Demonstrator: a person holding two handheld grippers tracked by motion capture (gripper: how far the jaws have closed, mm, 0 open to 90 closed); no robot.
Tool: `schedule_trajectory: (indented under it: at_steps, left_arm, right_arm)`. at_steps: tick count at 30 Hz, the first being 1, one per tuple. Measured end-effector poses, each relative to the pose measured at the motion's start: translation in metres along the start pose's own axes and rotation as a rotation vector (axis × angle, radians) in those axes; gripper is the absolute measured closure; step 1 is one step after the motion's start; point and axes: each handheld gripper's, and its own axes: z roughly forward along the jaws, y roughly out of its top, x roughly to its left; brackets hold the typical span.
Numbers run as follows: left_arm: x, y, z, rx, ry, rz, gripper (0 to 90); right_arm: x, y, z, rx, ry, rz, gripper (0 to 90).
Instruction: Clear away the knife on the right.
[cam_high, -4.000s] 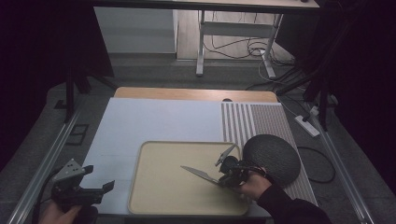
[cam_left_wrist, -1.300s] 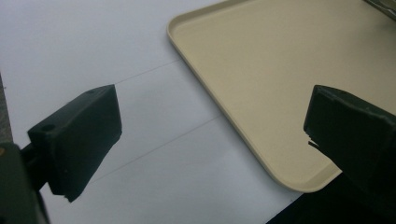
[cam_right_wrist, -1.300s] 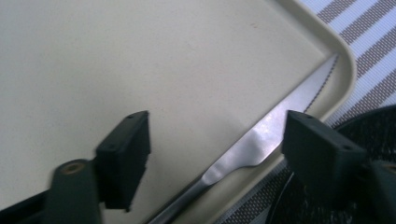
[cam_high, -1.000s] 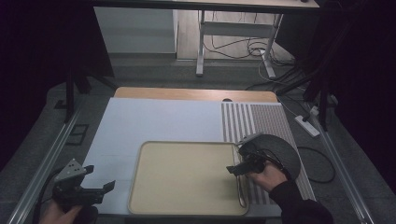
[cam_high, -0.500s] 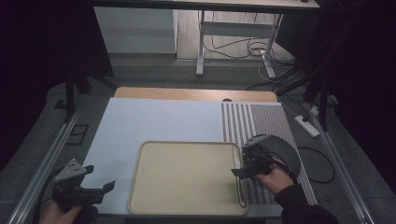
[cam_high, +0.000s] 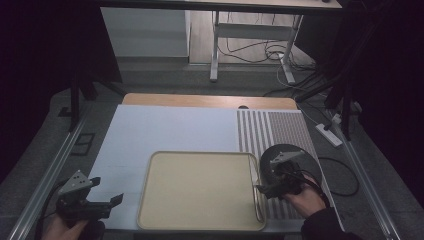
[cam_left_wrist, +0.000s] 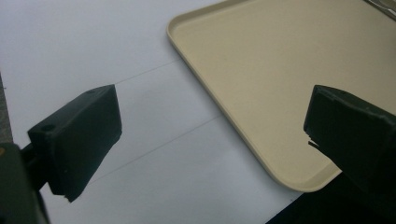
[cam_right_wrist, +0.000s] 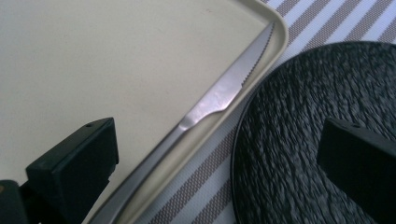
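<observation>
Lying inside the beige rectangular plastic tray (cam_right_wrist: 140, 70), a silver steel table knife with a serrated blade (cam_right_wrist: 219, 95) rests along the tray's right-hand rim, its tip close to the far right corner. In the high view the knife (cam_high: 256, 192) shows as a thin line against that same rim. The right gripper (cam_high: 274, 186) is held just beside the knife, over the boundary between the tray (cam_high: 200, 190) and the black round textured plate (cam_high: 305, 155). Its jaws have just been opening and now stand spread wide; the knife lies below the gap between them, and neither jaw presses on it. The plate (cam_right_wrist: 322, 121) sits on the grey-and-white striped placemat (cam_right_wrist: 205, 186), just outside the tray's right edge.

The left gripper (cam_high: 95, 200) is held at the near left corner of the surface (cam_high: 165, 130), well apart from the knife. Its jaws are spread with nothing between them, above the pale surface (cam_left_wrist: 93, 46) and the tray's near left corner (cam_left_wrist: 280, 60).
</observation>
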Motion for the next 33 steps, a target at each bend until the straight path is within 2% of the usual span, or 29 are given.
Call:
schedule_trajectory:
  at_steps: [19, 33]
  left_arm:
    - [0.0, 0.0, 0.0, 0.002, 0.001, 0.001, 4.2]
    - [0.0, 0.0, 0.0, 0.003, 0.001, 0.001, 4.2]
  right_arm:
    - [-0.007, -0.036, -0.028, -0.043, -0.033, 0.093, 0.0]
    - [-0.009, -0.046, -0.045, -0.099, -0.059, 0.138, 0.0]
